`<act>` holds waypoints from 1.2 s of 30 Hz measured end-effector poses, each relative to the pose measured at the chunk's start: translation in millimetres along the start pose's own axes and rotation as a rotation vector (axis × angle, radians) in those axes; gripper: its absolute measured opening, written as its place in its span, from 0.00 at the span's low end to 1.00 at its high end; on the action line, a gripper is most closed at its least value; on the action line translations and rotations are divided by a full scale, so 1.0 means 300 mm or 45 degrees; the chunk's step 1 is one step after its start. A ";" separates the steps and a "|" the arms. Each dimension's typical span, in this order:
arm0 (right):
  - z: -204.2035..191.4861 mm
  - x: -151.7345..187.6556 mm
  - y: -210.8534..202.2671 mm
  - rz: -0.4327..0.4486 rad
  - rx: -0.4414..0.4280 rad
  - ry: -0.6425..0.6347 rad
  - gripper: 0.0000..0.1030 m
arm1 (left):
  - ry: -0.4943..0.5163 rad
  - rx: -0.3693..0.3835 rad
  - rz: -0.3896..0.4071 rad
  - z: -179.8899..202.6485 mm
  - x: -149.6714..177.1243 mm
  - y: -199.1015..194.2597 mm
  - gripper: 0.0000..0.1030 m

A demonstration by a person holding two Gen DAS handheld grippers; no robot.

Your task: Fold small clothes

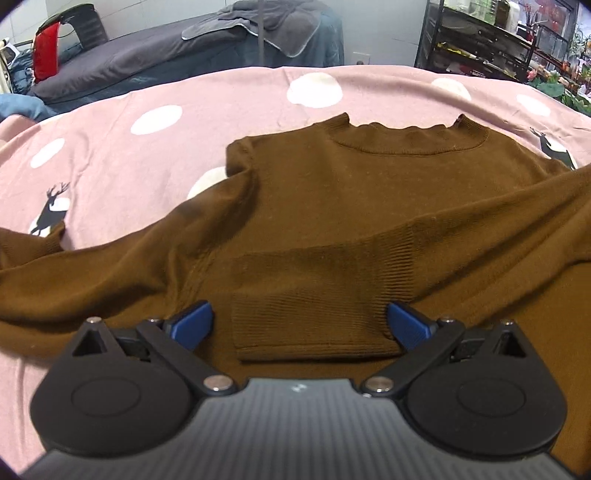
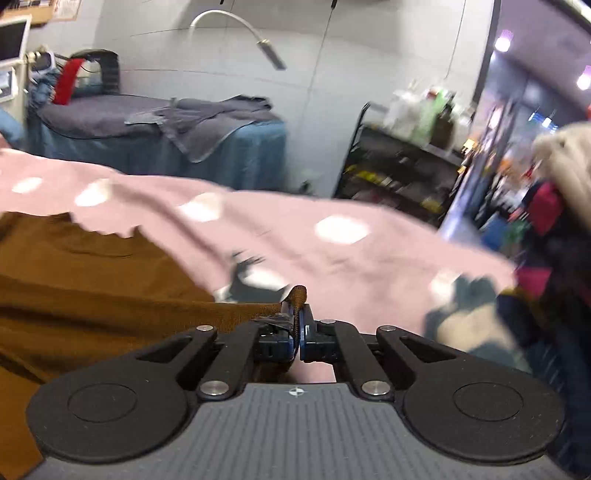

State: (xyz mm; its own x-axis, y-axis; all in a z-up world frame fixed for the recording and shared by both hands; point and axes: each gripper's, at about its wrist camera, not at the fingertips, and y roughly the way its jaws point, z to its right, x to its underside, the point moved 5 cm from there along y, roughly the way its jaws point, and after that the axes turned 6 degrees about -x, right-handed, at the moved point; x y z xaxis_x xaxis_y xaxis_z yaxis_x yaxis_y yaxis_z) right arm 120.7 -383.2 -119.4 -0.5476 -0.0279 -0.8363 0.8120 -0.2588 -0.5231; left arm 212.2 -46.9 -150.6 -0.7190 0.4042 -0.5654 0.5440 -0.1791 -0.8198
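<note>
From the left wrist we look down on one brown sweater (image 1: 332, 206) spread flat on the pink spotted bedspread (image 1: 110, 147), its ribbed collar at the far side and one cuffed sleeve (image 1: 314, 317) folded across the body toward us. Our left gripper (image 1: 300, 325) hangs with its two blue fingers (image 1: 192, 325) spread wide, one on either side of that ribbed cuff, and neither pad presses the cloth. On the spread we count two black deer prints, one at the left (image 1: 51, 210) and one at the right edge (image 1: 554, 147), among the white dots. Beyond the bed stand a second bed with grey towels (image 1: 258, 26) heaped on it, a red and black chair (image 1: 51, 48) and a black shelf rack (image 1: 498, 40) full of small goods. From the right wrist the picture is blurred, yet our right gripper (image 2: 297, 325) shows its fingers pressed together on a fold of the sweater's (image 2: 92, 280) brown knit — a small tuft stands up above the pads. The rest of the garment trails off to the left over the pink spread (image 2: 369, 251). Further off we see the grey towels (image 2: 214, 118) on the blue-draped bed, one bent lamp arm (image 2: 236, 33) on the wall and the rack (image 2: 402, 173) — nothing lies between the gripper and the cloth.
</note>
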 end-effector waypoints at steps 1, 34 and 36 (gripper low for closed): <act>-0.002 0.010 0.018 -0.051 -0.065 0.032 0.11 | 0.009 -0.015 -0.001 0.005 -0.005 -0.001 1.00; -0.108 0.252 -0.519 -0.138 -0.605 0.048 0.80 | -0.038 -0.154 0.013 -0.222 0.208 -0.276 1.00; -0.149 0.304 -0.622 -0.194 -0.783 0.052 0.75 | -0.080 -0.104 0.030 -0.240 0.302 -0.368 1.00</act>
State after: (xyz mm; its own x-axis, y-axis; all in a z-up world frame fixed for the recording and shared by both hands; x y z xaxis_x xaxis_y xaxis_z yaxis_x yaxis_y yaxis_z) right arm -71.7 -294.3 -105.6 -0.6679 0.0054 -0.7442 0.6997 0.3453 -0.6255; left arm 118.3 74.2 -104.8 -0.7297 0.3432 -0.5914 0.5930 -0.1129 -0.7973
